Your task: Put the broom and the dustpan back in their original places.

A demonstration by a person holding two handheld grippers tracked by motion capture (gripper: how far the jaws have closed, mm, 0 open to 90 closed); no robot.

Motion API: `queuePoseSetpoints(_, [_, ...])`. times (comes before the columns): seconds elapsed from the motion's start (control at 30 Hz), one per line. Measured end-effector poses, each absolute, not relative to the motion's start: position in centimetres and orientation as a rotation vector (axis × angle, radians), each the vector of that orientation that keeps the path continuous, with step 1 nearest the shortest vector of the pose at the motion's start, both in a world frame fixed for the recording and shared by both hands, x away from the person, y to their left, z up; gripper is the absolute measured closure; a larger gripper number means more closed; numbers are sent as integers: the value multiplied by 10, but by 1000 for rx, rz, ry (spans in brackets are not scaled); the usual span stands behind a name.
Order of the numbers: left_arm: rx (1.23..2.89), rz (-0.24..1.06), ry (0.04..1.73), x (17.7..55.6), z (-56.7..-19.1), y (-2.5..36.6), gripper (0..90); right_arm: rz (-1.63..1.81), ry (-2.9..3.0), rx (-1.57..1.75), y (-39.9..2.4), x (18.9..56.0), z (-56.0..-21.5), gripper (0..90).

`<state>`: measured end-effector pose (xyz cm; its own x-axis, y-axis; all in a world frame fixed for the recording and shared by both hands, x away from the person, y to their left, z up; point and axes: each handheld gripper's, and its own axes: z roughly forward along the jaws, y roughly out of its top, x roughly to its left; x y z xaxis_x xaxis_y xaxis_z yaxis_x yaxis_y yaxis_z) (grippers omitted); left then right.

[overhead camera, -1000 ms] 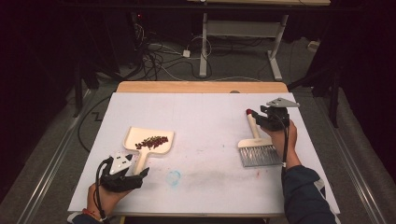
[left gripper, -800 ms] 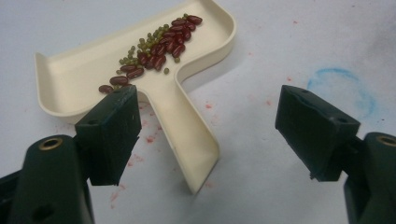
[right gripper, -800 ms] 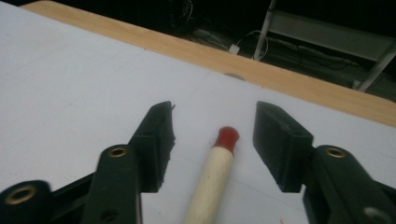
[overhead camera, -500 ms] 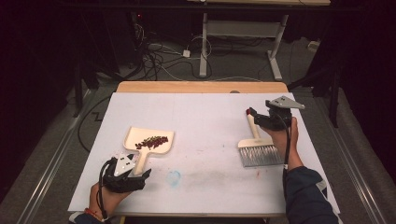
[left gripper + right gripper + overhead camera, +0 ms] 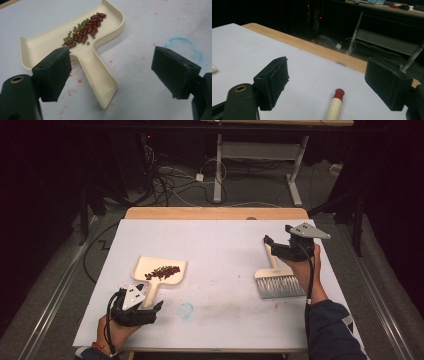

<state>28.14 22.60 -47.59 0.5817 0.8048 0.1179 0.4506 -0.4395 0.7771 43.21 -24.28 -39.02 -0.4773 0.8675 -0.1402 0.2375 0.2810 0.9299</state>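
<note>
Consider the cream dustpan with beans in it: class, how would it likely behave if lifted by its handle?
The dustpan looks like stiff moulded plastic, so it probably keeps its shape. It seems thin-walled, likely light. Its front edge is open and the beans lie loose, so tilting forward would probably spill them; they look apt to roll.

The dustpan [image 5: 96, 66] is cream and holds dark red beans [image 5: 88, 30] mixed with small green beans [image 5: 75, 30], while the brush [image 5: 276, 279] has a cream handle with a red tip [image 5: 339, 93] and grey bristles. The table [image 5: 220, 240] has a white surface marked with a faint blue ring [image 5: 186, 48] and scattered red specks, and a bare light-wood strip along its far edge. Both grippers, left [image 5: 110, 72] and right [image 5: 327, 82], are black, the right one carrying a grey plate.
</note>
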Motion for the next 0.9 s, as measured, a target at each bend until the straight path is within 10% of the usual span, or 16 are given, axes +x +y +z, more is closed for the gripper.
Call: queuePoseSetpoints(0.9, [2119,663,944,281,-476,223,157,1276,1918,885,-227,400,-373,176])
